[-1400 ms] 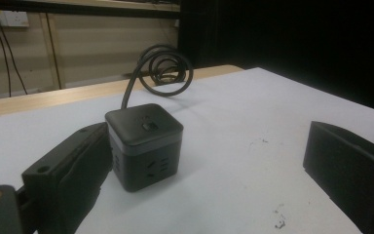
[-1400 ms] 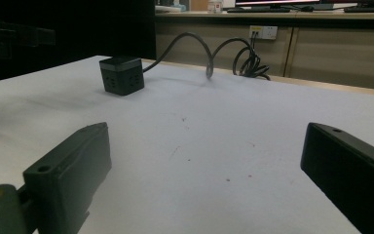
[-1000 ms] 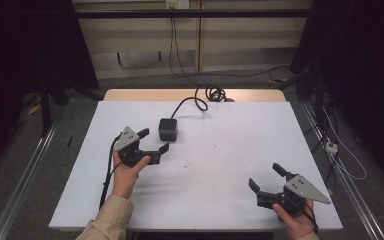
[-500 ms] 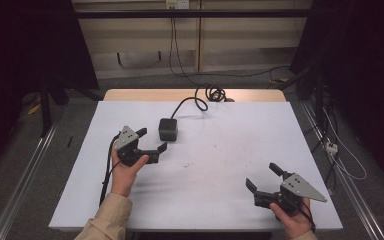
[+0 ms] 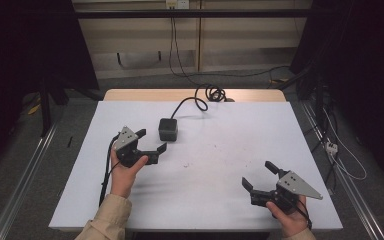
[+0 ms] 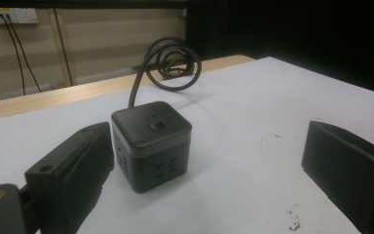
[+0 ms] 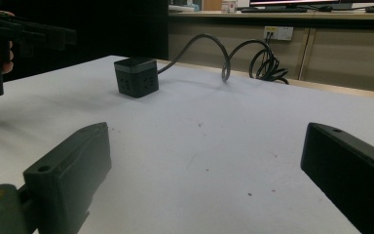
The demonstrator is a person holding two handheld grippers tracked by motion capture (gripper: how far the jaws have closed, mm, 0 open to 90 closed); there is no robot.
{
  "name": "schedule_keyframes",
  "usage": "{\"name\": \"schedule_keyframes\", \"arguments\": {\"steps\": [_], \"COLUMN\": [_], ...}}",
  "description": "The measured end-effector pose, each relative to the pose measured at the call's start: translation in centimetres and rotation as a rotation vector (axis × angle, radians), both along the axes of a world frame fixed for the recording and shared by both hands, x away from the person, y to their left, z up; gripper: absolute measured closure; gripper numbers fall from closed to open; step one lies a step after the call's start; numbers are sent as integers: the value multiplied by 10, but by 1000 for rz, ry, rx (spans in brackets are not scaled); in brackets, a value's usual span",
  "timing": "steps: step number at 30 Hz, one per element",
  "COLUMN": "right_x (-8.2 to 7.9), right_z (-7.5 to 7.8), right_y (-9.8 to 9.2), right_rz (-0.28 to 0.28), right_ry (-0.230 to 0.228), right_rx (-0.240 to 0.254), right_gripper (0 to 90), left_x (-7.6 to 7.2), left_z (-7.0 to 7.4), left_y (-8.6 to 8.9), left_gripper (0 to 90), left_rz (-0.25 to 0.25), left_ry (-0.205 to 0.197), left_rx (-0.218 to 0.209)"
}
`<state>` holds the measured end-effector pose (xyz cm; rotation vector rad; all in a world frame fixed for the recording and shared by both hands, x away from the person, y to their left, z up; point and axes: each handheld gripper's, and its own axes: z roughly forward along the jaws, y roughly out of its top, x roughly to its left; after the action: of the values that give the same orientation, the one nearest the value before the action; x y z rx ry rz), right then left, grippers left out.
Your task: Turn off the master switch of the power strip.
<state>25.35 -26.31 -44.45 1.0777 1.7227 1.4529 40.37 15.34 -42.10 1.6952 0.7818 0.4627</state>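
While I'm holding my left hand-held gripper [image 5: 151,141] wide open & empty just below-left of the power cube [image 5: 168,129] at frame centre-left on the counter [image 5: 220,195], I'm judging it rigid, fairly heavy, smooth-sided; its stiff cable [image 5: 192,102] is probably dragging. Right hand-held gripper [image 5: 260,176] is idling open, lower right. Grip flat opposite sides.

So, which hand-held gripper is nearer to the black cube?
Left. The left hand-held gripper is open just beside the cube; the right hand-held gripper is open far away, at the table's near right edge.

A white-topped table [image 5: 220,170] with a bare wooden far edge stands before beige wall panels [image 5: 145,42] carrying a white wall socket [image 5: 175,4].
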Motion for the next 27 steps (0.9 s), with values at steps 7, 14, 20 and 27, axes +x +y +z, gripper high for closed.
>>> {"name": "schedule_keyframes", "arguments": {"steps": [7,14,20,27], "right_x": [-1,1,3,4], "right_z": [0,0,-1,0], "right_y": [-1,1,2,2], "right_rz": [-1,3,10,12], "right_ry": [0,1,7,8], "right_rx": [-10,-7,-9,-3], "right_gripper": [37,38,38,38], "left_x": [5,5,6,10], "left_z": [-2,-2,-2,-5], "left_y": [0,3,5,8], "left_gripper": [45,46,46,46], "left_rz": [7,17,20,43], "left_ry": [-3,7,7,17], "left_rx": [-7,-7,-7,-6]}}
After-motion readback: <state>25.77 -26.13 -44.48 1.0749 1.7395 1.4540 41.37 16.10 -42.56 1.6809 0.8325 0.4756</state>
